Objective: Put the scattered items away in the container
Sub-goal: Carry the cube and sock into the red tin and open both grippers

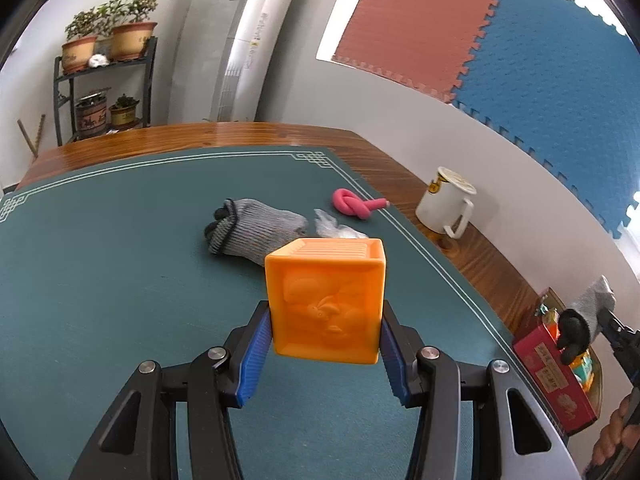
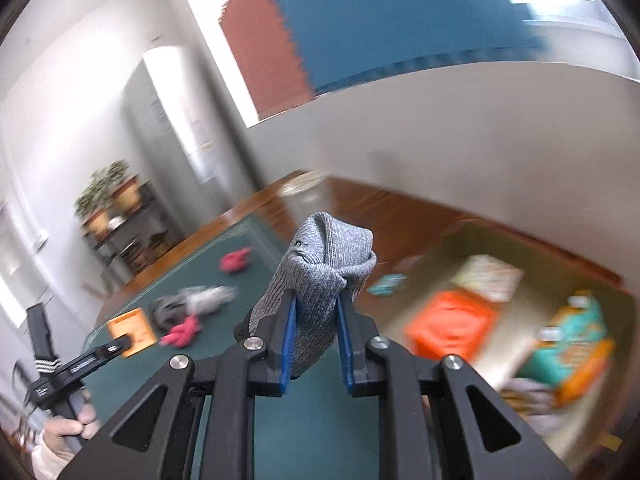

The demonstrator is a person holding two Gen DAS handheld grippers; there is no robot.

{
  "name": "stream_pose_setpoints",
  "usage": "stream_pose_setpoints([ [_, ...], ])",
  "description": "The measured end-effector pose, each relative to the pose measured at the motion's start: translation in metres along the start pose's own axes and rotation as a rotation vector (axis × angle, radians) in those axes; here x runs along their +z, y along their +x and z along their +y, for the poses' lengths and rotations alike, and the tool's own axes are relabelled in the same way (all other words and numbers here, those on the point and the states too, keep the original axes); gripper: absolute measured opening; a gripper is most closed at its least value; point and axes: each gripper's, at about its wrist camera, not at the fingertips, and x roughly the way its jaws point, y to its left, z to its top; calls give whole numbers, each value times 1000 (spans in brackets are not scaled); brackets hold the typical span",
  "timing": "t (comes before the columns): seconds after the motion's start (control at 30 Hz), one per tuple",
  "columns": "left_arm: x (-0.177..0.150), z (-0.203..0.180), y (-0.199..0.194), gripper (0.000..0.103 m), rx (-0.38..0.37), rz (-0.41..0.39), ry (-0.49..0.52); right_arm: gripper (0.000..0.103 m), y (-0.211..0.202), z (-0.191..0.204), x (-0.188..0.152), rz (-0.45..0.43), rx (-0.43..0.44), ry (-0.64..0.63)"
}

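The left gripper (image 1: 325, 340) is closed on an orange cube (image 1: 326, 300), held above the green mat (image 1: 100, 272). The right gripper (image 2: 317, 336) pinches a grey glove (image 2: 320, 276) between its blue pads, in the air near the red container (image 1: 556, 384) at the right. Another grey glove (image 1: 252, 228) and a pink knotted rope (image 1: 356, 204) lie farther on the mat.

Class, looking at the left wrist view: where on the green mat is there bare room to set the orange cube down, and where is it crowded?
Bare: the green felt mat left of the grey knitted glove. Crowded: glove, crumpled clear plastic and pink knotted foam tube cluster behind the orange plastic cube.
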Motion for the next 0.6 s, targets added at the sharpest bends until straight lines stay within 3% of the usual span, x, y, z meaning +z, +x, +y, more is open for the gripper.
stream_pose_setpoints([
  [0.27,-4,-25,-4,53,-18,4,33,21,-24,-60,4,-14,-152,54],
  [0.6,-7,-53,-13,53,-47,9,50,21,0,-85,0,23,-273,0],
])
